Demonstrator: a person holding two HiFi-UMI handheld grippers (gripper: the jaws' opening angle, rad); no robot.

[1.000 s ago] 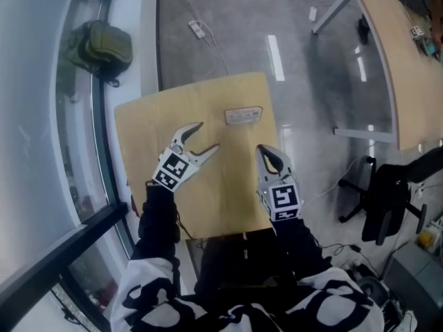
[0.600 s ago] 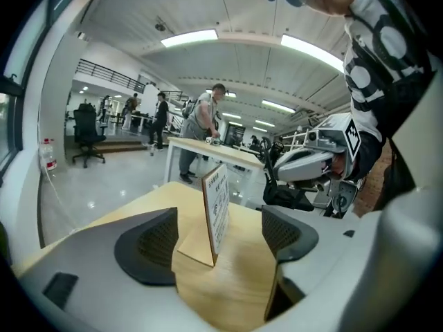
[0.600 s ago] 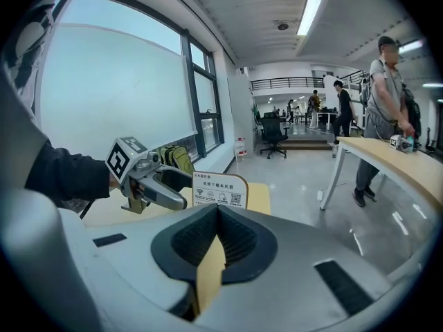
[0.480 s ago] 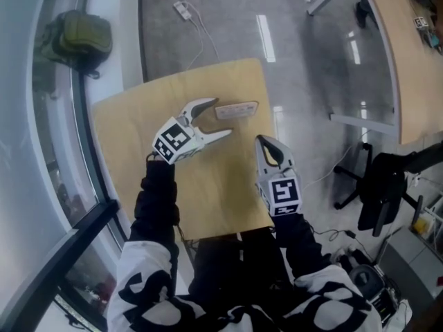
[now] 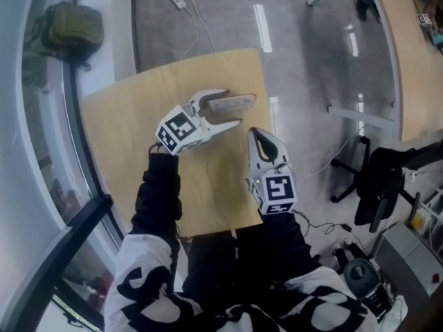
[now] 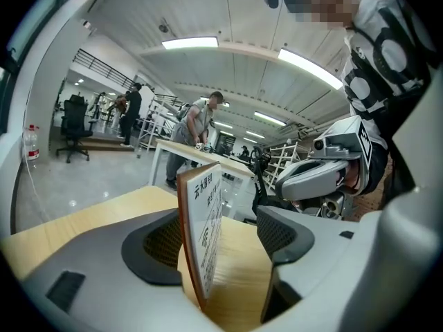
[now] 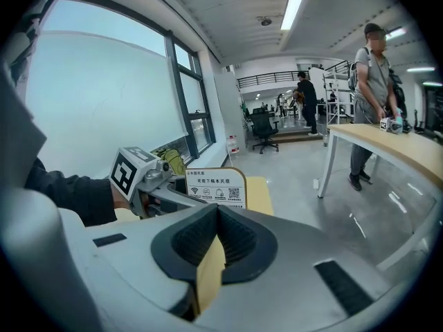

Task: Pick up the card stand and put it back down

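left gripper [image 5: 231, 108] forward since before, jaws just closing, apart around card stand [image 5: 239, 101]; right gripper [image 5: 256, 133] clenched, empty

Black sleeves [image 5: 156, 198] run from a black-and-white blotched top [image 5: 156, 292]. The left claw [image 5: 232, 108] and right claw [image 5: 257, 135] are pale grey, each bearing a square-marker cube [image 5: 175, 130] and dark meshed pads [image 6: 165, 243].

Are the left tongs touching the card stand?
Cannot tell. Left gripper view: the left tongs, just been closing, straddle the card stand; it clears one pad, overlaps the other.
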